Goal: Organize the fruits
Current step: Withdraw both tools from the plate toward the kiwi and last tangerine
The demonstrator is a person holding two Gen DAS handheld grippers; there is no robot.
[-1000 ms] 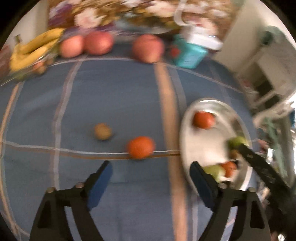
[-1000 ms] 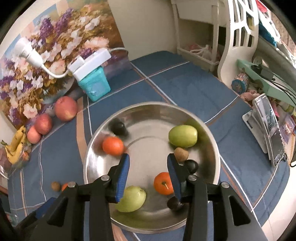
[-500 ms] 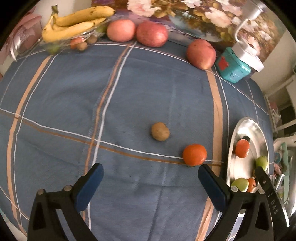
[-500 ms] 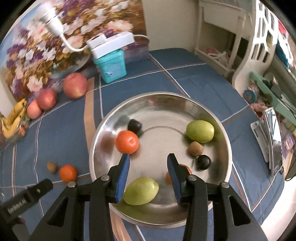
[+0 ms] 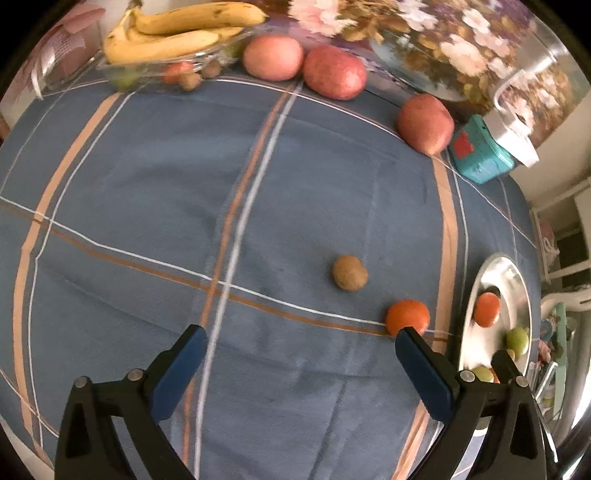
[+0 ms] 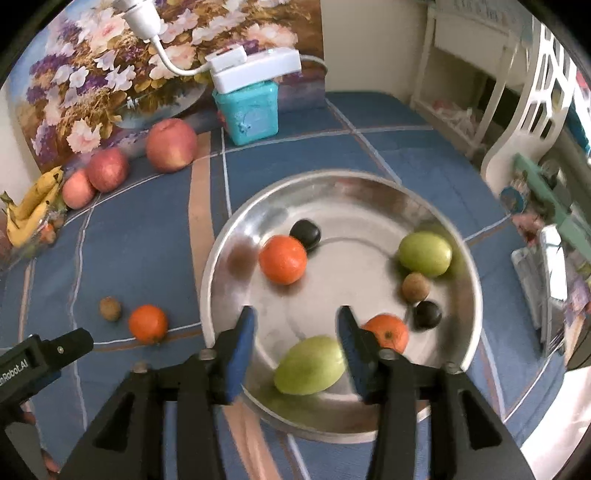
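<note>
A round steel dish (image 6: pixel 458 236) holds two oranges, two green fruits, two dark plums and a brown kiwi. On the blue cloth left of it lie a loose orange (image 6: pixel 147 324) (image 5: pixel 407 316) and a brown kiwi (image 6: pixel 110 308) (image 5: pixel 349 272). My left gripper (image 5: pixel 299 347) is open and empty above the cloth, the loose orange just beyond its right fingertip. My right gripper (image 6: pixel 295 325) is open and empty above the near part of the dish, a green fruit (image 6: pixel 310 365) between its fingers below.
Three red apples (image 5: pixel 334 77) line the back edge by a flower painting. A glass dish with bananas (image 5: pixel 177 33) stands at the back left. A teal box (image 6: pixel 247 110) with a white power strip stands at the back. Chair and shelf stand right of the table.
My left gripper has swung left and its view now takes in the bananas and apples; the dish slid to its right edge. My right gripper drew back slightly over the dish.
</note>
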